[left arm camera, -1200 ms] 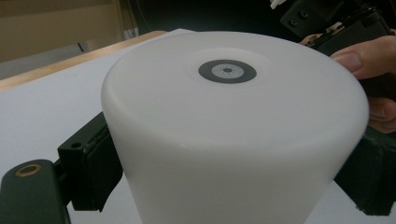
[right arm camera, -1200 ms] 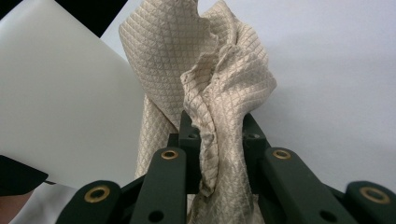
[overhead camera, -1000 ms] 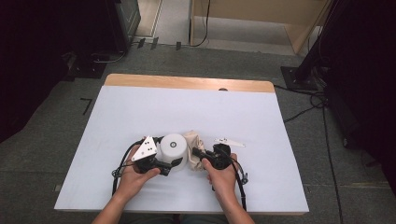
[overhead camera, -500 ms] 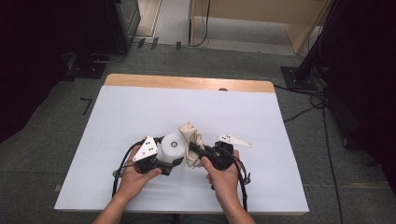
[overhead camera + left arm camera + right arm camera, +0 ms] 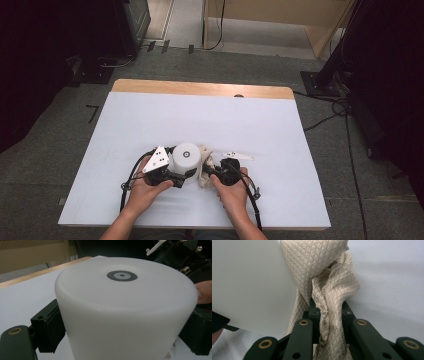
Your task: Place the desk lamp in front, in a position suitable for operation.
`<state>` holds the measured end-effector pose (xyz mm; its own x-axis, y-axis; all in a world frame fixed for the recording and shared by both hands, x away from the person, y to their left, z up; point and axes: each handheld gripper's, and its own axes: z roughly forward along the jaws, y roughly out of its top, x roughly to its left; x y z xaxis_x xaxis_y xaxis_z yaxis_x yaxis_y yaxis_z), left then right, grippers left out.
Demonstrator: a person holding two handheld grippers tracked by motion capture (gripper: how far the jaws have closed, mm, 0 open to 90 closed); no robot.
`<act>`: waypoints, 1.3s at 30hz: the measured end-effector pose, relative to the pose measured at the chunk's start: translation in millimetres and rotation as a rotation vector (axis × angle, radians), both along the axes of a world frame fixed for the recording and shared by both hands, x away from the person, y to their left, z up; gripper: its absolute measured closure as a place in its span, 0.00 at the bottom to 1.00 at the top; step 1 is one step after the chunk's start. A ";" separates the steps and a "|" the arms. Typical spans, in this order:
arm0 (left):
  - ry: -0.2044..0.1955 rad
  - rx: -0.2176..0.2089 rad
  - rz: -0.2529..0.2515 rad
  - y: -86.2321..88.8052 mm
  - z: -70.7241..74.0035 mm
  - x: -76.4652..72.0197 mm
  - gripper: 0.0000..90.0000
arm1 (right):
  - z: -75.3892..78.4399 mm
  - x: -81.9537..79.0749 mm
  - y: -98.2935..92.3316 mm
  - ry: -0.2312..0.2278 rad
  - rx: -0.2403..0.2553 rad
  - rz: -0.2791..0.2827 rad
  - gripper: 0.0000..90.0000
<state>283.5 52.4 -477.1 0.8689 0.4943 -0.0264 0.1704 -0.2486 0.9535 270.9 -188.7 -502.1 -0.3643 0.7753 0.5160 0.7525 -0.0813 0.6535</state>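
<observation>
A white cylinder [image 5: 185, 156] with a small grey disc on its top stands on the white table near the front edge. My left gripper [image 5: 181, 170] is shut on it, and its black pads [image 5: 48, 328] press on both sides of the cylinder [image 5: 125, 310]. My right gripper [image 5: 210, 172] is shut on a bunched beige cloth [image 5: 205, 164] just right of the cylinder. In the right gripper view the cloth [image 5: 322, 277] rises out of the jaws [image 5: 328, 317] and lies against the cylinder's curved wall [image 5: 249, 285].
The white table top [image 5: 150, 115] has a wooden strip [image 5: 200, 89] along its far edge. Cables [image 5: 255, 200] trail from both grippers toward the front edge. Dark stands and floor cables [image 5: 325, 82] surround the table.
My right gripper carried the cloth up along the cylinder's right side, away from the person, then drew it back down toward the person. The left gripper and the cylinder stayed put.
</observation>
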 end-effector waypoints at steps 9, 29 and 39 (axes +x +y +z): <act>-0.002 0.008 0.005 -0.5 0.2 -1.1 0.10 | 45.5 -9.9 -4.8 -0.118 0.069 0.003 0.88; 0.008 0.015 0.036 0.5 2.8 -3.5 0.09 | 3.8 2.9 -3.3 -0.008 -0.013 0.004 0.87; -0.023 -0.029 0.234 2.8 16.4 -25.9 0.04 | 5.9 8.0 -19.2 -0.016 0.001 -0.051 0.87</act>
